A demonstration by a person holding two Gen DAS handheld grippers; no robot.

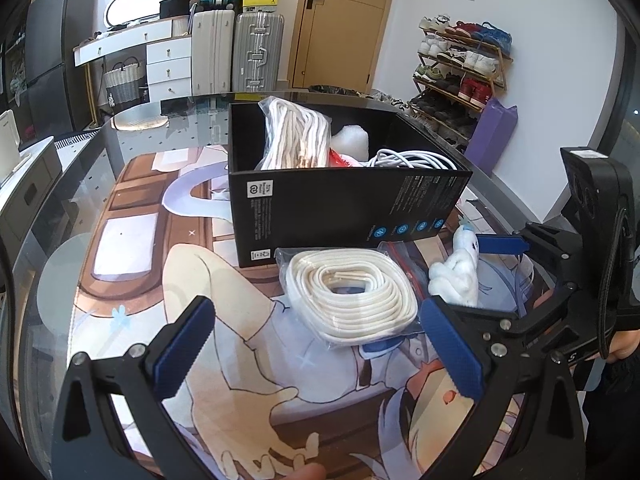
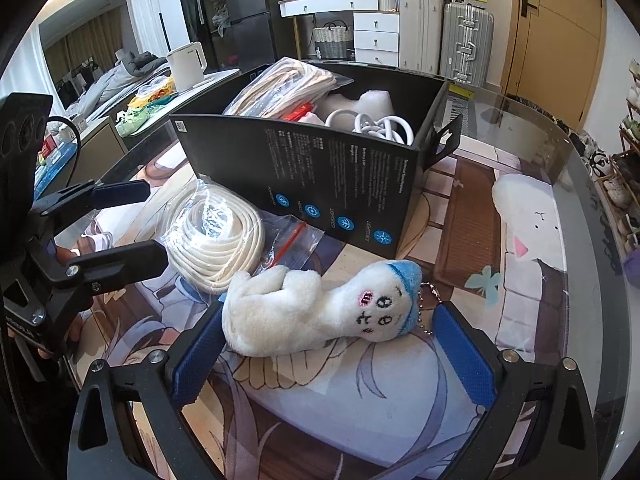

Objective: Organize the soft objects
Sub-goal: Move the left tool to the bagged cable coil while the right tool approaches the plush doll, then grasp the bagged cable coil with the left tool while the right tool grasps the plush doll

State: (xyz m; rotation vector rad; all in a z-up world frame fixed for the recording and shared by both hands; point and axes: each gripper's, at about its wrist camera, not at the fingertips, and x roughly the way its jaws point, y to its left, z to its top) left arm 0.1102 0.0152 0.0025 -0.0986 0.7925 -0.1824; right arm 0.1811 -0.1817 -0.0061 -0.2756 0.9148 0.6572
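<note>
- The box (image 2: pixel 340 184) wall hides most of its contents; a bagged cord (image 1: pixel 296 136) and white cable (image 2: pixel 376 124) poke out.
- Plush (image 2: pixel 320 316) lies on the worktop (image 2: pixel 532 152) between the right claw (image 2: pixel 332 356) pads, claw released.
- Left claw (image 1: pixel 316 352) released, empty, near the rope bag (image 1: pixel 352 296).
- Glass worktop over a cartoon mat (image 1: pixel 224 304); suitcases (image 1: pixel 256 52), door (image 1: pixel 340 20), shoe rack (image 1: pixel 460 68) behind.

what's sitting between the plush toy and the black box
Part of the bagged rope coil's clear zip bag, otherwise bare printed mat, between plush toy and black box; right wrist view.
</note>
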